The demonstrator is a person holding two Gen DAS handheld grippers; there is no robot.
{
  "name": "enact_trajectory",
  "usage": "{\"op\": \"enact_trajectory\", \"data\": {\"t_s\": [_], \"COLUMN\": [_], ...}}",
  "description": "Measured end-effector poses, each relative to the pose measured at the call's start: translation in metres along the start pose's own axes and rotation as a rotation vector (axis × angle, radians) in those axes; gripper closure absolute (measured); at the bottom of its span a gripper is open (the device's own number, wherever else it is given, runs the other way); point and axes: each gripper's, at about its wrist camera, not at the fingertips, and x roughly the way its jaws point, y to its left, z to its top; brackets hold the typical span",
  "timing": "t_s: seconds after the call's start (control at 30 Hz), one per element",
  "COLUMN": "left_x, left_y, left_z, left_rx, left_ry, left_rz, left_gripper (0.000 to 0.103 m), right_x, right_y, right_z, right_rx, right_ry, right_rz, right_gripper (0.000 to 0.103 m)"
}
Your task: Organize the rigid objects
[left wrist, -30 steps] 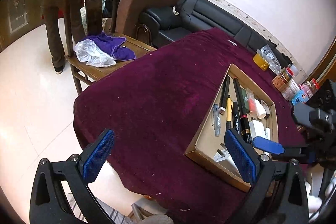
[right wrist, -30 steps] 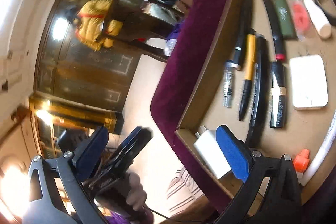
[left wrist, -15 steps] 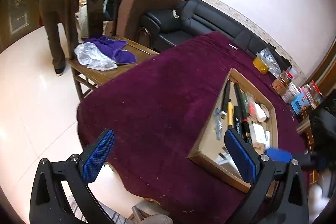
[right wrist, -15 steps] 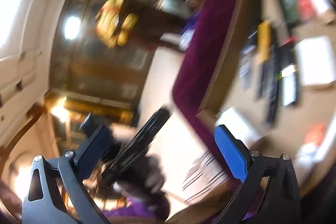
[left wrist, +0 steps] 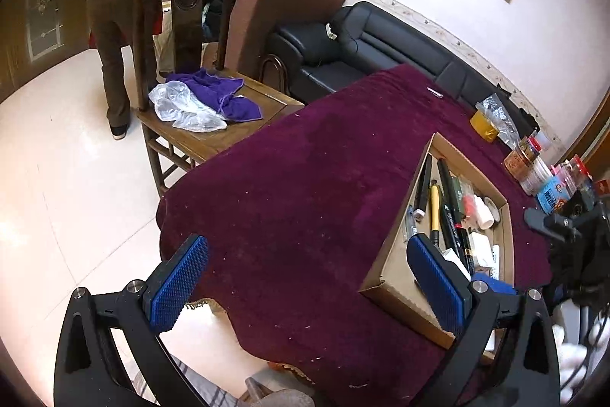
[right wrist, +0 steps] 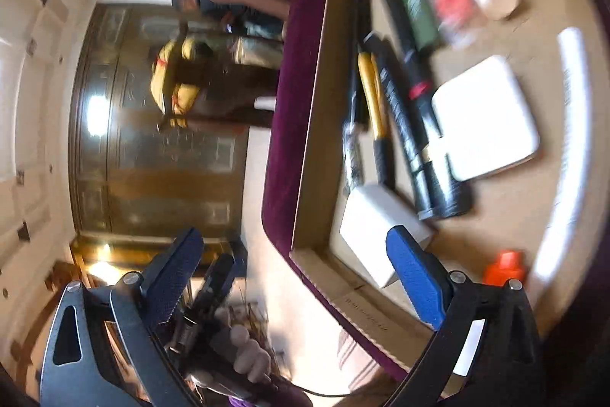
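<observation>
A shallow cardboard tray [left wrist: 390, 266] [right wrist: 309, 155] lies on a table with a purple velvet cloth [left wrist: 297, 208]. In it lie several pens and markers [right wrist: 400, 117], a white flat box [right wrist: 484, 117], a white adapter [right wrist: 370, 235], a green tube, a tape roll and a white bottle. My left gripper [left wrist: 309, 277] is open and empty above the table's near edge, left of the tray. My right gripper [right wrist: 293, 273] is open and empty over the tray's near corner, its right finger above the white adapter. The right gripper also shows in the left wrist view [left wrist: 564, 227].
Jars, packets and a yellow tape roll [left wrist: 484, 130] stand along the table's far right edge. A wooden chair [left wrist: 198, 71] with a purple cloth and a plastic bag stands left of the table, with a black sofa [left wrist: 366, 48] and a person in a yellow jacket [left wrist: 126, 10] beyond.
Both grippers stay open. The right wrist view has swung and now looks more squarely down on the tray. The left view has shifted only a little.
</observation>
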Motion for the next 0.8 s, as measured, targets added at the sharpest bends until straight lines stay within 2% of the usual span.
{"op": "enact_trajectory", "data": {"t_s": [0.13,0.2,0.33,0.4,0.47,0.53,0.6,0.63,0.67,0.73,0.8], "left_x": [0.003,0.003,-0.001,-0.002,-0.002,-0.001,-0.001,-0.001,-0.001,0.001,0.005], "left_y": [-0.002,-0.006,-0.022,-0.035,-0.047,-0.065,-0.086,-0.097,-0.111,-0.135,-0.156], "left_z": [-0.001,0.0,-0.003,-0.005,-0.008,-0.01,-0.014,-0.016,-0.019,-0.025,-0.03], "left_rx": [0.003,0.013,0.07,0.11,0.145,0.191,0.248,0.272,0.305,0.352,0.39], "left_ry": [0.01,0.011,-0.003,-0.011,-0.017,-0.025,-0.044,-0.054,-0.069,-0.088,-0.095], "left_rz": [0.004,0.005,0.043,0.076,0.103,0.123,0.14,0.145,0.152,0.169,0.185], "left_gripper": [0.002,0.002,0.001,0.001,0.001,0.001,0.001,0.001,0.001,0.001,0.001], "right_x": [-0.004,0.01,0.035,0.023,-0.001,-0.03,-0.051,-0.057,-0.06,-0.075,-0.076], "right_y": [0.013,0.015,0.006,0.008,0.022,0.036,0.047,0.051,0.053,0.042,0.032], "right_z": [0.004,0.005,-0.005,-0.013,-0.021,-0.034,-0.05,-0.06,-0.067,-0.074,-0.08], "right_rx": [-0.092,-0.097,-0.063,-0.096,-0.193,-0.326,-0.462,-0.537,-0.585,-0.658,-0.672], "right_ry": [-0.045,-0.014,0.105,0.073,-0.024,-0.171,-0.343,-0.441,-0.499,-0.567,-0.557], "right_rz": [-0.085,-0.127,-0.147,-0.14,-0.215,-0.399,-0.644,-0.805,-0.919,-1.065,-1.123], "right_gripper": [0.005,0.005,0.004,0.004,0.004,0.004,0.004,0.004,0.004,0.004,0.004]}}
